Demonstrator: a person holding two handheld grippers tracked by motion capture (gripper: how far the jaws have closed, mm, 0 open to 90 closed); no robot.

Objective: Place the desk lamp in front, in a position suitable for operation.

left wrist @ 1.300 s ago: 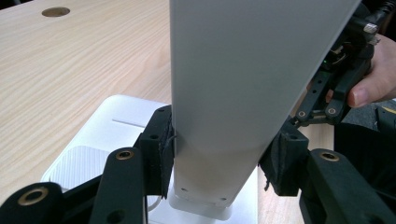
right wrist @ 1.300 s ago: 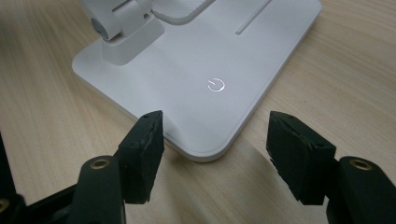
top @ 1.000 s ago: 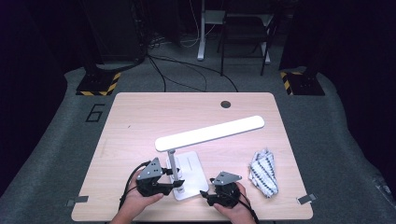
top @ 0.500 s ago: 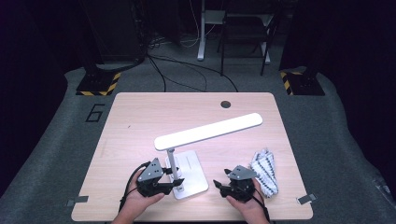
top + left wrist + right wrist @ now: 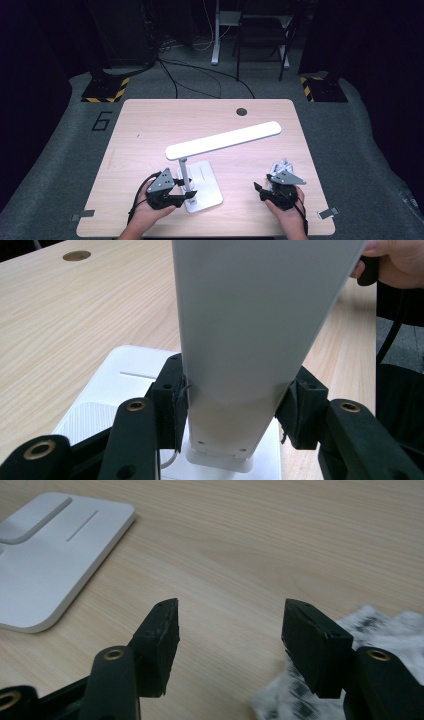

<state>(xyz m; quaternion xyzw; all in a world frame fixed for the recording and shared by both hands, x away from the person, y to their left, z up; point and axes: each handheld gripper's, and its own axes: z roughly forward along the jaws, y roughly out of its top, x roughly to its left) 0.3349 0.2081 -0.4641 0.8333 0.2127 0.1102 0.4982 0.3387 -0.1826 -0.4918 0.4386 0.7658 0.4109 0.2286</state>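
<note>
L hand-held gripper (image 5: 186,194) sits at the near-left of the counter (image 5: 150,130), clamped on the lamp (image 5: 222,141). In the left gripper view the pads press both sides of the white upright part just above its foot, L hand-held gripper (image 5: 231,412), lamp (image 5: 250,315). Lamp base (image 5: 205,182) lies flat on the counter, near edge, a bit left of centre; thin post stands up from it, and the long white light bar (image 5: 225,141) slants across the mid counter, far end toward the right.

R hand-held gripper (image 5: 261,190) is at the near-right, well apart from the base, jaws pointing left. Jaws have just been closing a bit but stand apart w/ nothing between the pads, bare wood in the gap per the right gripper view, R hand-held gripper (image 5: 227,630). Its right jaw overlaps the edge of a black-and-white patterned cloth (image 5: 370,625); can't tell if touching. In the high view the cloth (image 5: 280,166) lies crumpled just past the gripper body, near-right of the counter. Base corner (image 5: 55,555) shows upper left of the right gripper view, off to the side of the jaws.

Round cable hole (image 5: 241,111) at the far edge. Grey carpet floor (image 5: 360,150) around the counter.
</note>
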